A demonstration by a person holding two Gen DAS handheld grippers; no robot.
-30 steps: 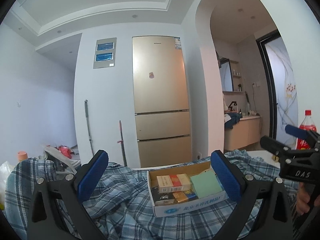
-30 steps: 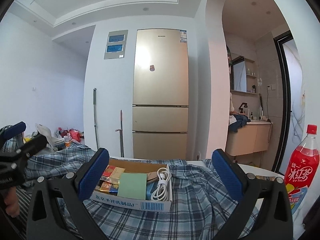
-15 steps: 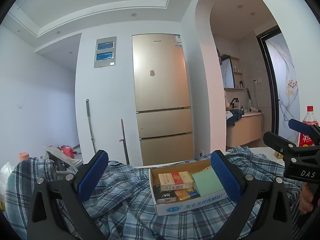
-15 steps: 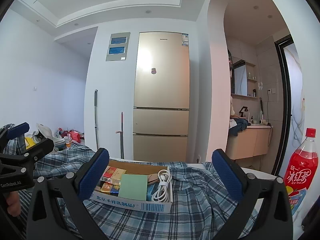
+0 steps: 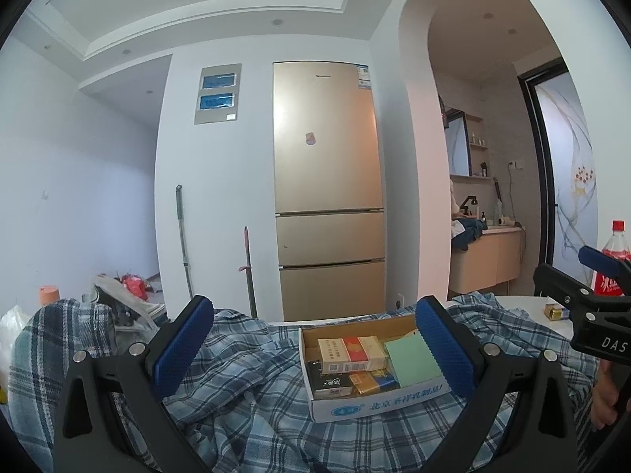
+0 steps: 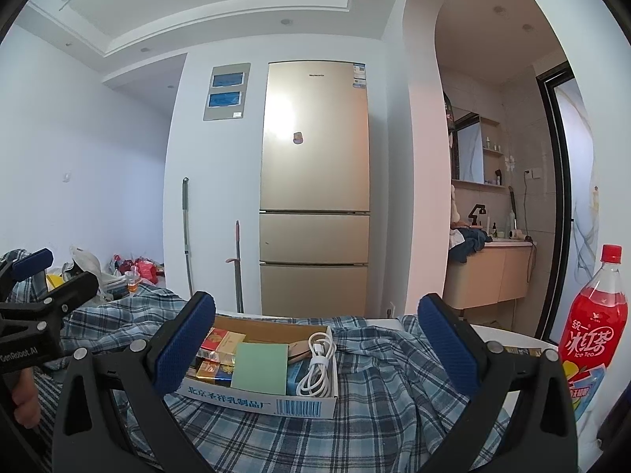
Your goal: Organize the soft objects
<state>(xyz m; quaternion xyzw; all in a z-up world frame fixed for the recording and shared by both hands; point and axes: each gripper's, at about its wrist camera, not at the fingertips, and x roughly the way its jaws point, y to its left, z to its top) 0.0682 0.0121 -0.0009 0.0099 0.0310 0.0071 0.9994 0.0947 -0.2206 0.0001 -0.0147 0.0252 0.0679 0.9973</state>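
A blue and white plaid shirt [image 5: 252, 394] lies crumpled over the table; it also shows in the right wrist view [image 6: 374, 406]. A white cardboard box [image 5: 374, 404] sits on it, holding cigarette packs, a green pad and a white cable [image 6: 317, 366]; the box shows in the right wrist view [image 6: 276, 402] too. My left gripper [image 5: 313, 349] is open and empty, held above the shirt and facing the box. My right gripper [image 6: 315, 345] is open and empty, also above the shirt, to the right of the left one.
A red iced tea bottle [image 6: 595, 331] stands at the right on the white table [image 6: 508, 333]. A gold fridge [image 5: 327, 220] stands against the far wall, with mop handles [image 5: 182, 240] beside it. Clutter and bags [image 6: 134, 268] lie on the floor at left.
Both grippers have tilted up slightly, so the box and shirt sit lower in each view. Jaws stay open. Shirt and box have not moved.
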